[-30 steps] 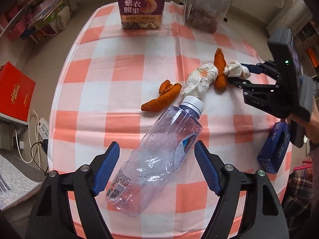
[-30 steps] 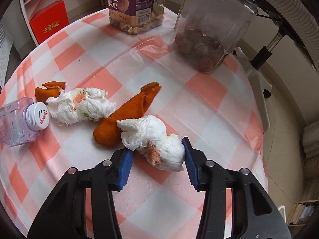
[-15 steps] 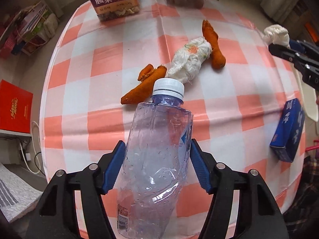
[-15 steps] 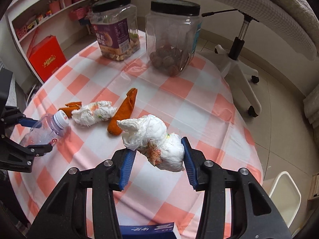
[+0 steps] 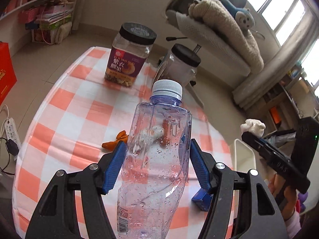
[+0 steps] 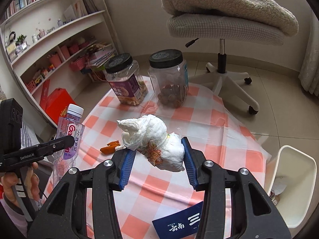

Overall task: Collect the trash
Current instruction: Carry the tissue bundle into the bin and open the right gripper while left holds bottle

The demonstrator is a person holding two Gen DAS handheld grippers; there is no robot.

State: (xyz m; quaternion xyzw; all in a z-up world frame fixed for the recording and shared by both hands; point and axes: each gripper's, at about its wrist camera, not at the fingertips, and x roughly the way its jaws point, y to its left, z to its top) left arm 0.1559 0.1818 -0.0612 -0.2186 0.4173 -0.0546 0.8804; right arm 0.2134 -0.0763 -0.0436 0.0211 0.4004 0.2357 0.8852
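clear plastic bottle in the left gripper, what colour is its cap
White, on the clear plastic bottle's cap; clearest in the left wrist view.

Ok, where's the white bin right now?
The white bin stands on the floor off the table's right edge, low right in the right wrist view.

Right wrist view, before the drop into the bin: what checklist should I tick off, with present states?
1. Right gripper shut on the tissue wad: ok.
2. Left gripper shut on the plastic bottle: ok.
3. Both items lifted off the checkered table: ok.
4. White bin in sight at right, mouth open: ok.
5. Wad above the bin: not ok, it hangs over the table.
6. Table rid of trash: not ok, an orange peel lies there.
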